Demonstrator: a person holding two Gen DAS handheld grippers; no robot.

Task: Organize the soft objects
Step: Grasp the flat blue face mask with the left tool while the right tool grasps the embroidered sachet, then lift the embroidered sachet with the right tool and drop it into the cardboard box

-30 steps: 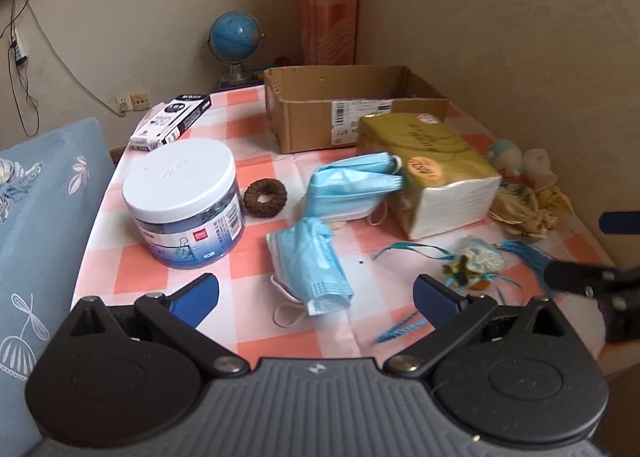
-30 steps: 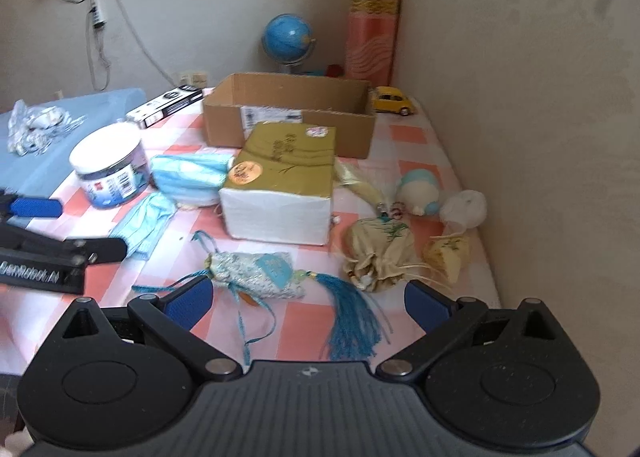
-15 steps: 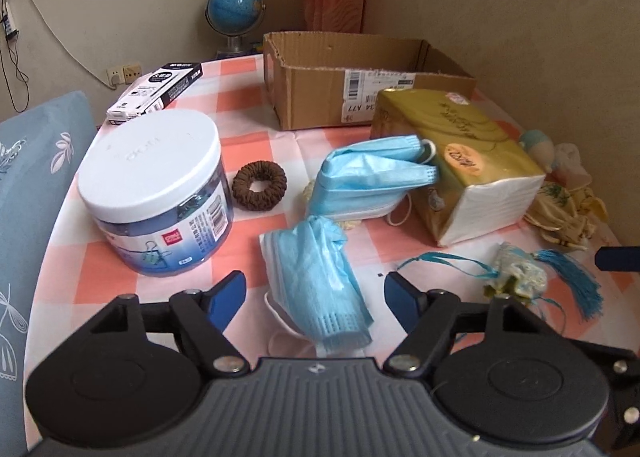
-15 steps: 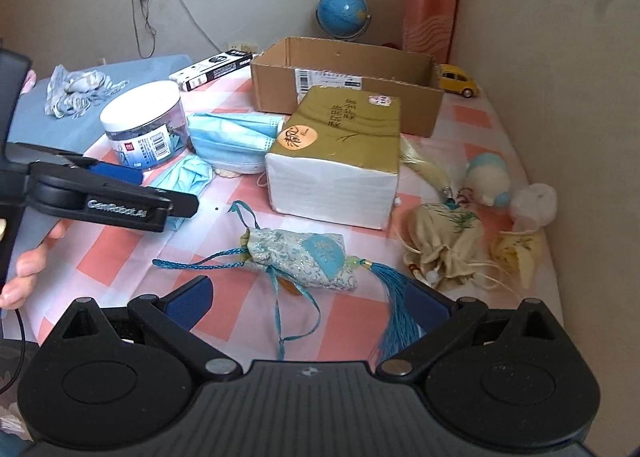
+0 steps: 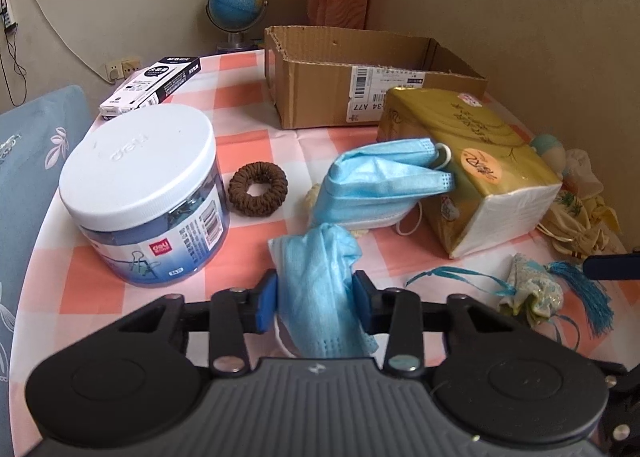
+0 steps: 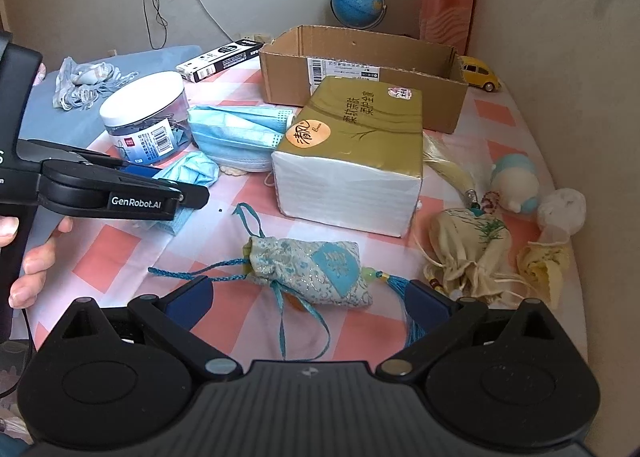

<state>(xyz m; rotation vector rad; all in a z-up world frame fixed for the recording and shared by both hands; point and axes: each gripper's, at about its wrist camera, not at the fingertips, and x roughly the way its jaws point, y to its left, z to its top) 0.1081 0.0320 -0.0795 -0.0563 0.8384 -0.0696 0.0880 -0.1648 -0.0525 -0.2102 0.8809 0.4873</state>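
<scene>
My left gripper (image 5: 316, 297) is shut on a crumpled blue face mask (image 5: 320, 277) near the table's front; the mask also shows in the right wrist view (image 6: 192, 173). A second blue mask (image 5: 380, 185) leans on the gold tissue pack (image 5: 472, 165). A brown hair tie (image 5: 258, 188) lies beside the jar. My right gripper (image 6: 308, 297) is open, its fingers either side of a blue sachet with a tassel (image 6: 316, 271). A cream pouch (image 6: 468, 245) and a yellow pouch (image 6: 544, 261) lie to its right. An open cardboard box (image 5: 360, 77) stands at the back.
A white-lidded clip jar (image 5: 148, 193) stands at the left. A black-and-white box (image 5: 152, 87), a globe (image 5: 236, 5) and a yellow toy car (image 6: 480, 73) are at the back. A wall runs along the right. A blue cushion (image 5: 32, 161) borders the left.
My left gripper moved forward and closed on the near blue mask. My right gripper moved in over the blue sachet and stayed open.
</scene>
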